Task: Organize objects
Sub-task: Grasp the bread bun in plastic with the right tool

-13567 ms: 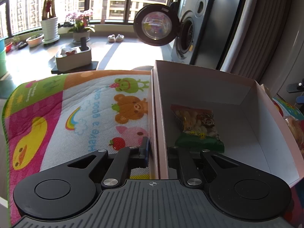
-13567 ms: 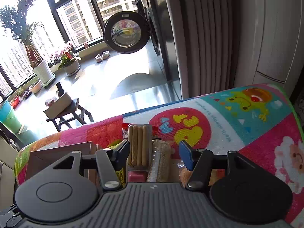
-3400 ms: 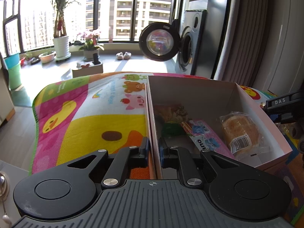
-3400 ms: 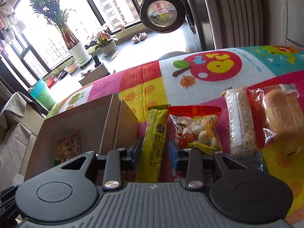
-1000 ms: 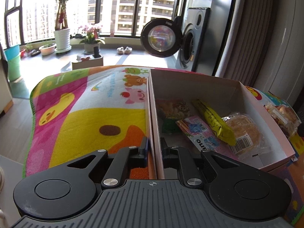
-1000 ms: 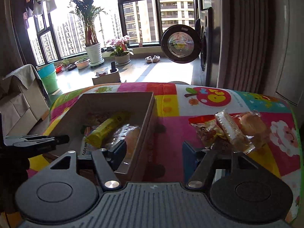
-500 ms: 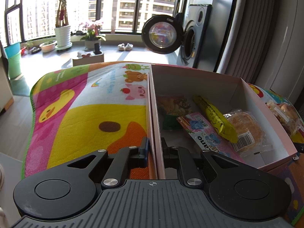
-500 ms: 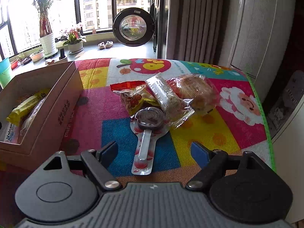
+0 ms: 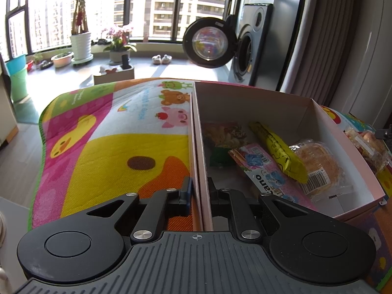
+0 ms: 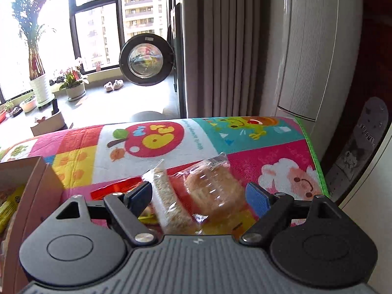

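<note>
Leftward, the play mat (image 9: 103,152) lies bare out to its green edge, wide open beside the pink box (image 9: 348,147). Inside the box, a yellow bar packet (image 9: 279,150), a pink wafer pack (image 9: 264,169), a wrapped bun (image 9: 321,164) and a snack bag (image 9: 224,134) crowd the floor. The left gripper (image 9: 199,191) sits low and level, its jaws pinched onto the box's left wall, one finger inside, one outside. The right gripper (image 10: 199,196) hangs spread wide above the mat, straddling a sesame bar (image 10: 169,201) and a bagged bread roll (image 10: 215,191) without touching them; the mat's right edge lies near.
</note>
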`<action>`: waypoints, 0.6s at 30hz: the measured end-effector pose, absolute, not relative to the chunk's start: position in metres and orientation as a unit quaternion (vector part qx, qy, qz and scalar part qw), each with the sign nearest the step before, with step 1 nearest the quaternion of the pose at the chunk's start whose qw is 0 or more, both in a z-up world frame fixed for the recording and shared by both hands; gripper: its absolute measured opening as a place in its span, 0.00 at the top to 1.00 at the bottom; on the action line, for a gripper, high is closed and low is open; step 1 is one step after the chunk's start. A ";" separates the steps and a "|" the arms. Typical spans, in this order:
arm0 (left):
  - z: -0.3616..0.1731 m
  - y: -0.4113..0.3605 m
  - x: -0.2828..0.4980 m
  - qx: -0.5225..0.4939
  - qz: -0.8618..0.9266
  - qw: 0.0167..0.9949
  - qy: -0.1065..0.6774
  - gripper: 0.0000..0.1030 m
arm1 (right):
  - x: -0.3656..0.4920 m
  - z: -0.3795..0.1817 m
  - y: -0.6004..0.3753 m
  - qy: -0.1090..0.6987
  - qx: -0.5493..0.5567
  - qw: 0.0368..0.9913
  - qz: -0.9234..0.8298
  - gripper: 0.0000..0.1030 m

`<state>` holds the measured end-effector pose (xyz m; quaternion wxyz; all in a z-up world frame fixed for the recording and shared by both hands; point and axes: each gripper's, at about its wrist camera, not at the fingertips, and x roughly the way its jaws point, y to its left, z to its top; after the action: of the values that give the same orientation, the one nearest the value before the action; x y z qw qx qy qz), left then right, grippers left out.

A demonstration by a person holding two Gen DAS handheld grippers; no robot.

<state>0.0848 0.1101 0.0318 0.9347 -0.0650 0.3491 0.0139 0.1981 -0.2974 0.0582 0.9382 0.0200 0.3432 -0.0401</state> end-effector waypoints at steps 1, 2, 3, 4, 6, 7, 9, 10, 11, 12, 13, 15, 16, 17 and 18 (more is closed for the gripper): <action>0.032 0.110 0.085 -0.065 0.014 0.935 0.349 0.87 | 0.209 0.054 -0.300 0.350 0.014 0.935 -0.050 0.18; 0.032 0.110 0.085 -0.065 0.014 0.935 0.349 0.87 | 0.219 0.049 -0.303 0.358 0.007 0.932 -0.061 0.18; 0.032 0.110 0.085 -0.065 0.014 0.934 0.350 0.87 | 0.229 0.044 -0.305 0.366 0.002 0.928 -0.067 0.18; 0.032 0.110 0.085 -0.065 0.014 0.934 0.350 0.87 | 0.236 0.038 -0.306 0.375 -0.001 0.925 -0.066 0.18; 0.032 0.110 0.085 -0.064 0.013 0.934 0.351 0.88 | 0.246 0.030 -0.307 0.395 0.002 0.917 -0.055 0.18; 0.032 0.110 0.085 -0.063 0.013 0.934 0.352 0.88 | 0.247 0.028 -0.306 0.396 -0.001 0.916 -0.057 0.20; 0.032 0.110 0.085 -0.062 0.012 0.934 0.353 0.88 | 0.242 0.029 -0.302 0.391 -0.012 0.918 -0.056 0.27; 0.032 0.110 0.085 -0.062 0.012 0.933 0.353 0.88 | 0.238 0.031 -0.301 0.388 -0.015 0.920 -0.057 0.30; 0.031 0.110 0.086 -0.063 0.013 0.933 0.354 0.88 | 0.234 0.034 -0.300 0.384 -0.016 0.921 -0.056 0.32; 0.032 0.110 0.086 -0.063 0.013 0.933 0.354 0.88 | 0.228 0.038 -0.300 0.380 -0.018 0.923 -0.057 0.35; 0.031 0.110 0.086 -0.062 0.013 0.933 0.353 0.88 | 0.221 0.043 -0.299 0.375 -0.017 0.925 -0.056 0.36; 0.031 0.111 0.085 -0.065 0.012 0.933 0.353 0.88 | 0.201 0.056 -0.297 0.359 -0.017 0.932 -0.048 0.39; 0.031 0.111 0.085 -0.066 0.011 0.933 0.353 0.88 | 0.189 0.064 -0.295 0.349 -0.022 0.936 -0.042 0.40; 0.031 0.111 0.086 -0.066 0.011 0.933 0.352 0.87 | 0.176 0.072 -0.291 0.341 -0.028 0.939 -0.035 0.41; 0.031 0.111 0.085 -0.066 0.011 0.934 0.352 0.88 | 0.163 0.078 -0.287 0.336 -0.033 0.941 -0.026 0.43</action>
<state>0.0854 0.1115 0.0311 0.9335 -0.0660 0.3522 0.0115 0.1633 -0.2874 0.0782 0.9408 -0.0332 0.3362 -0.0256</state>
